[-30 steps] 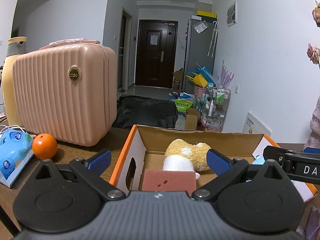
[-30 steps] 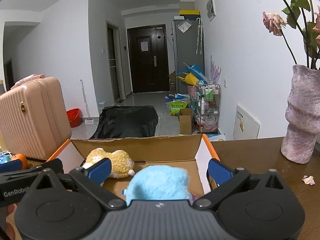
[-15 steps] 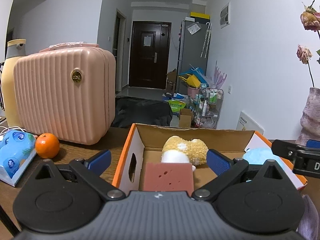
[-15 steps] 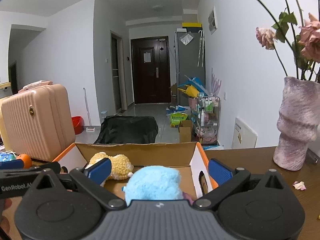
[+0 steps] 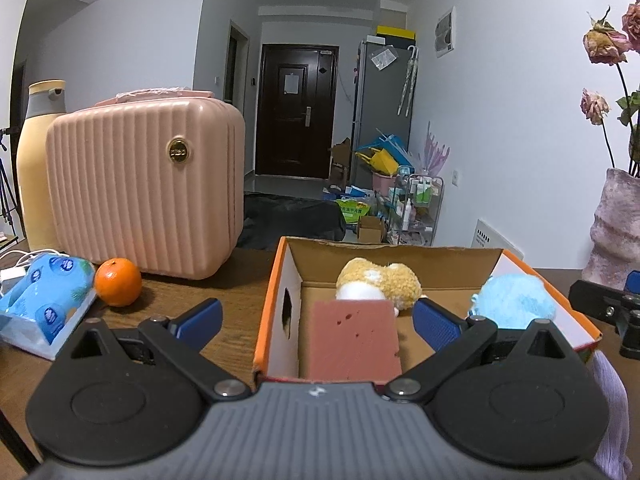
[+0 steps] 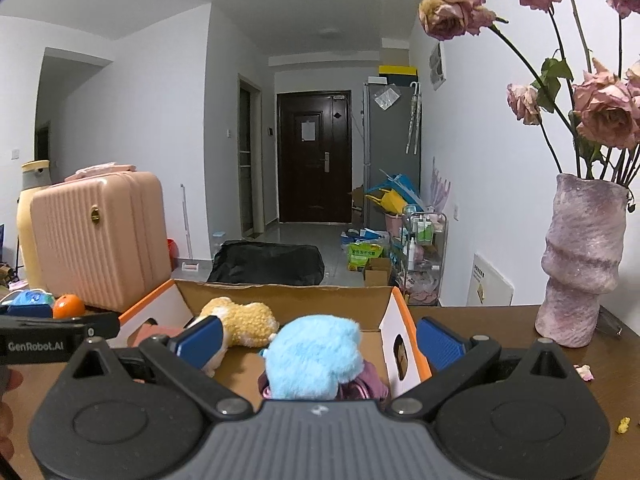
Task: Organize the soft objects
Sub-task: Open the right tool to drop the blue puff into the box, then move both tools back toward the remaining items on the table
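Note:
An open cardboard box [image 5: 276,280] with orange edges stands on the wooden table; it also shows in the right wrist view [image 6: 280,294]. Inside lie a pink sponge [image 5: 354,336], a yellow plush toy [image 5: 384,280] and a blue plush toy [image 5: 512,300]. The right wrist view shows the blue plush [image 6: 316,352] on a purple cloth [image 6: 360,386] and the yellow plush [image 6: 244,322]. My left gripper [image 5: 316,318] is open and empty just before the box. My right gripper [image 6: 318,338] is open and empty, held back above the box's near side.
A pink ribbed suitcase [image 5: 144,184] stands at the left with a yellow bottle [image 5: 36,160] behind it. An orange [image 5: 118,282] and a blue tissue pack [image 5: 44,292] lie near it. A purple vase [image 6: 580,264] with dried roses stands at the right.
Both grippers have pulled back and risen a little from the box. The blue plush now lies free in the box's right side. Both grippers stay open.

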{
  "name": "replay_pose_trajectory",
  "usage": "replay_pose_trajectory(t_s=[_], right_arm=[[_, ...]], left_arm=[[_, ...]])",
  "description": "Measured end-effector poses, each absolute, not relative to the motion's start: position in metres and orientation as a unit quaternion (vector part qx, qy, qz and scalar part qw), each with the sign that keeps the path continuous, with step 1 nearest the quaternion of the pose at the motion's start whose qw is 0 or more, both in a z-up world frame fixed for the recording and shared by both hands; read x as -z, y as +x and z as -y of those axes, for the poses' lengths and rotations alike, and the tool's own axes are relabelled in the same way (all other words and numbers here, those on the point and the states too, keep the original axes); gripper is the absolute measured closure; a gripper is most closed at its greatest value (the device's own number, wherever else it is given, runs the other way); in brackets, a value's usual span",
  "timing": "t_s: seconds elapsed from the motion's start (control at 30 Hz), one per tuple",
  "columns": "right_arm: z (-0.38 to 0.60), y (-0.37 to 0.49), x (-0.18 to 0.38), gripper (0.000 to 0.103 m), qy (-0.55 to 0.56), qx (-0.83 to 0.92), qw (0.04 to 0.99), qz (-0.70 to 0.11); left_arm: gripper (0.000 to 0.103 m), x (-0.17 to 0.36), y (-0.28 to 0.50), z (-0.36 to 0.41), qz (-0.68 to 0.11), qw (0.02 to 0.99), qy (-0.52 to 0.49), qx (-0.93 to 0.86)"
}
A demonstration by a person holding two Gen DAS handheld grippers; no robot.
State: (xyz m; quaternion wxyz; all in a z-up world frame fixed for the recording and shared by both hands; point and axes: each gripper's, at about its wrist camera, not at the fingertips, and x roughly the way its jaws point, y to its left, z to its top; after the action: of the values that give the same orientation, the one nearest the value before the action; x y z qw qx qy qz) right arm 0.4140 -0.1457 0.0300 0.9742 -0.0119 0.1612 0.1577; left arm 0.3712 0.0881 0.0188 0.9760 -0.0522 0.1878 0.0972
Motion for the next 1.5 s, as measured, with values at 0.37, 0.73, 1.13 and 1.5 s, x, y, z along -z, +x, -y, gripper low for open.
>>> replay_pose_trajectory(t_s=[0.37,0.73,1.13,1.5], right_arm=[[0.157,0.373,-0.023,0.000,-0.015,-0.169,0.973,-0.156],[0.169,0.340,-0.014,0.000,-0.020,-0.177,0.970,-0.167],[0.170,0.303,-0.003,0.000,-0.033,-0.183,0.965,-0.184],[0.162,0.273,0.009,0.000,-0.033,-0.193,0.957,-0.216]], left_arm=[[0.000,-0.016,0.338,-0.091,-0.196,0.975,-0.046,-0.088],[0.000,-0.010,0.301,-0.083,-0.204,0.976,-0.029,-0.077],[0.000,-0.004,0.273,-0.083,-0.223,0.972,-0.029,-0.073],[0.000,0.002,0.246,-0.083,-0.246,0.967,-0.038,-0.061]])
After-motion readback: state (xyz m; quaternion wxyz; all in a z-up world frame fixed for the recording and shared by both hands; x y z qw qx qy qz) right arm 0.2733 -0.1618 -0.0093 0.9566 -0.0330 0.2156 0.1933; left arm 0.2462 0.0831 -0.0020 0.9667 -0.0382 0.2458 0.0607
